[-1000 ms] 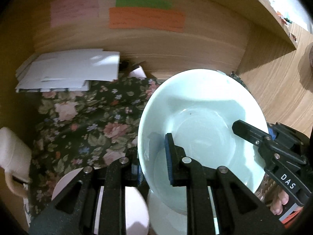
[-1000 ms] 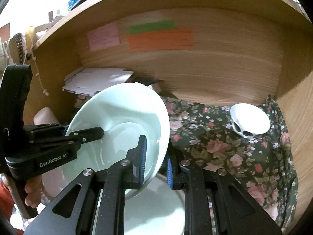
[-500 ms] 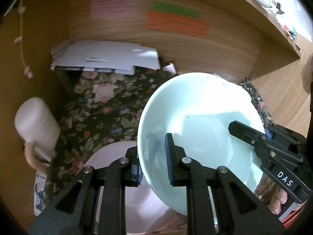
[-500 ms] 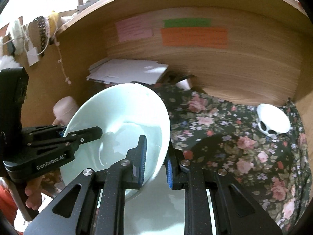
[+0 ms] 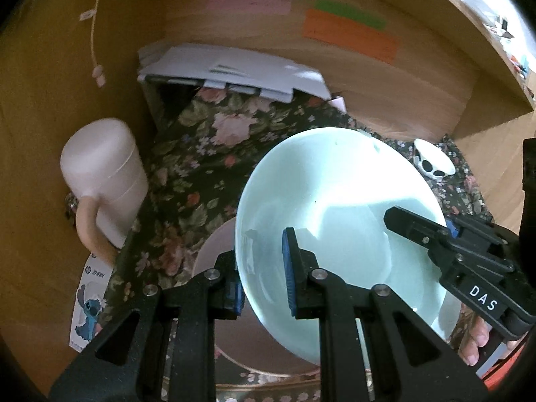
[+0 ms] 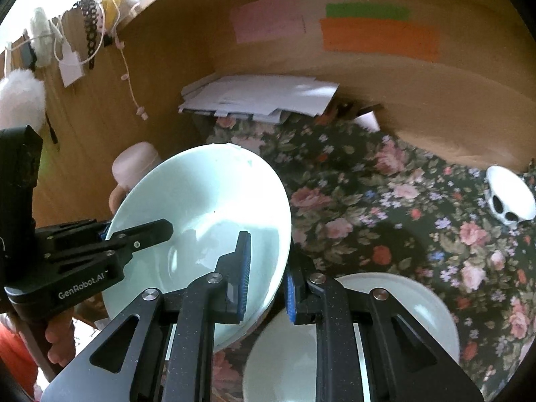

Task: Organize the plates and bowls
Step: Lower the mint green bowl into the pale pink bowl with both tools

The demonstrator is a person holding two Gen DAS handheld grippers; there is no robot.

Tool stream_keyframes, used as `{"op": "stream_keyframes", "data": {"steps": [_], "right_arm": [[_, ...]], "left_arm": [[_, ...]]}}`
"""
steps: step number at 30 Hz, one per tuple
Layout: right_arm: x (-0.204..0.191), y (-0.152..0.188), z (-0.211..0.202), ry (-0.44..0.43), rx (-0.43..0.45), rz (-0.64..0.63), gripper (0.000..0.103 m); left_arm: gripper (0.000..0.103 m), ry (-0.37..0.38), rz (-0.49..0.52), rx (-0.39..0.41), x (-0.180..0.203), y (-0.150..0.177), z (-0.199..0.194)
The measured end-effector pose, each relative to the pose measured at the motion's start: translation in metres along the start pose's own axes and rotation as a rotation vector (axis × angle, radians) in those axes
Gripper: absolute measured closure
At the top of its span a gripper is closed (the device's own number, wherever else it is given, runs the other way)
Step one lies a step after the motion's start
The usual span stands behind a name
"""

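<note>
The fingers (image 5: 289, 269) of the left gripper (image 5: 263, 276) are closed on the near rim of a pale green bowl (image 5: 335, 221), one pad inside the bowl and one outside. The fingers (image 6: 243, 268) of the right gripper (image 6: 266, 276) clamp the opposite rim the same way, so the bowl hangs tilted between both grippers, above the floral cloth (image 6: 385, 201) that covers the surface.

Compared with a second ago, both grips are unchanged, but the bowl has travelled sideways and slightly down. A pink mug (image 5: 104, 181), earlier at the frame edge, now sits well to the left of the left fingers. A pink plate (image 5: 214, 254) now lies just under and behind them, below the bowl. A second pale green dish (image 6: 395, 321) lies below the right fingers.

This probably means the bowl is being carried toward a resting spot, perhaps onto the pink plate, though it is not yet set down. A small white skull-shaped object (image 6: 509, 199) sits far to the right.
</note>
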State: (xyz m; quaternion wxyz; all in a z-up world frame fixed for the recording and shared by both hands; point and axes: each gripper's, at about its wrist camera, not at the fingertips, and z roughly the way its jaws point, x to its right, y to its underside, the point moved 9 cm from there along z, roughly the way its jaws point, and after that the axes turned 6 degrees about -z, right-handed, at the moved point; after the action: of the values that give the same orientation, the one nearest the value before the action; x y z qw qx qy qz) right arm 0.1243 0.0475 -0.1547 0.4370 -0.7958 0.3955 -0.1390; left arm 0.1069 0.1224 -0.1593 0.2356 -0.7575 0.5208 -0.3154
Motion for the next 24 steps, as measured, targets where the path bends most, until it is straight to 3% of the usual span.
{"op": "stream_keyframes", "data": {"steps": [14, 24], "right_arm": [[-0.01, 0.024, 0.035, -0.034, -0.103, 0.0, 0.087], [-0.011, 0.032, 0.047, -0.042, -0.143, 0.003, 0.087]], "left_arm": [[0.085, -0.012, -0.025, -0.09, -0.03, 0.029, 0.027], [0.085, -0.002, -0.032, -0.104, -0.037, 0.033, 0.033]]}}
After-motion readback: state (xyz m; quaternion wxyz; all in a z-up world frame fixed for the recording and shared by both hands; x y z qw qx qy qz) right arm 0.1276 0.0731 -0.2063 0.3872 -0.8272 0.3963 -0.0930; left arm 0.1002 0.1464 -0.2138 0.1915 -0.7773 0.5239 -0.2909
